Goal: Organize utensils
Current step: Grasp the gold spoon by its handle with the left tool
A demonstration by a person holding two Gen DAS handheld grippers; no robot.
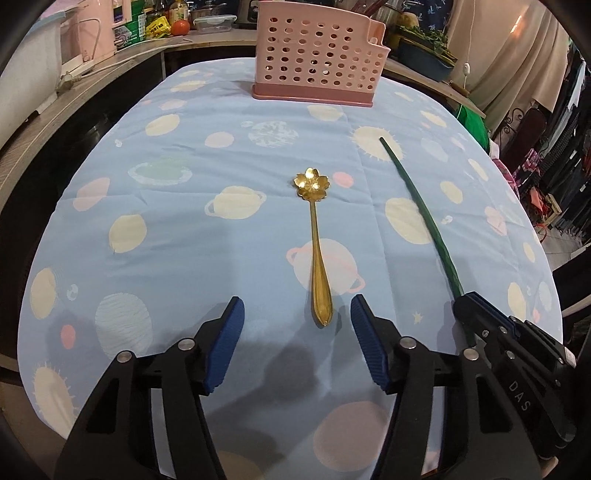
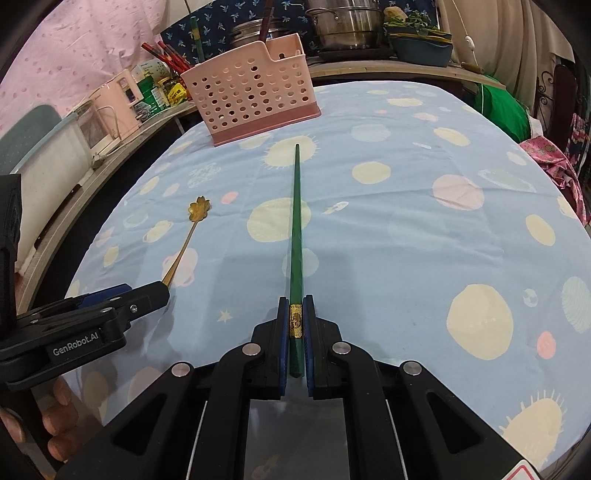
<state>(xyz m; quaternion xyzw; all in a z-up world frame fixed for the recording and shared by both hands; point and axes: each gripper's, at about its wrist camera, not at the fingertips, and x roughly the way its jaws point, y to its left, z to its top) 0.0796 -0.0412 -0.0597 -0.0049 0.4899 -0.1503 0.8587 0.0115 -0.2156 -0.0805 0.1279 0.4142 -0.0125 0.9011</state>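
Green chopstick (image 2: 296, 229): lies lengthwise on the worktop, thick end with a gold patterned band clamped between the blue pads of the right gripper (image 2: 295, 321), whose jaws are closed narrowly upon it; the thin tip points toward the pink perforated utensil basket (image 2: 251, 96) at the far edge. Gold spoon (image 1: 316, 240): flower-shaped bowl toward the basket, handle end toward the camera, lying flat to the left of the chopstick and apart from it. Left gripper (image 1: 297, 314): jaws spread wide, holding nothing, one pad on each side of the spoon's handle end without touching it. Worktop: covered by a light blue cloth (image 1: 177, 229) printed with planets and suns. Behind the basket, a counter carries steel pots (image 2: 347, 26), packaged goods and a pink appliance (image 1: 94, 33).
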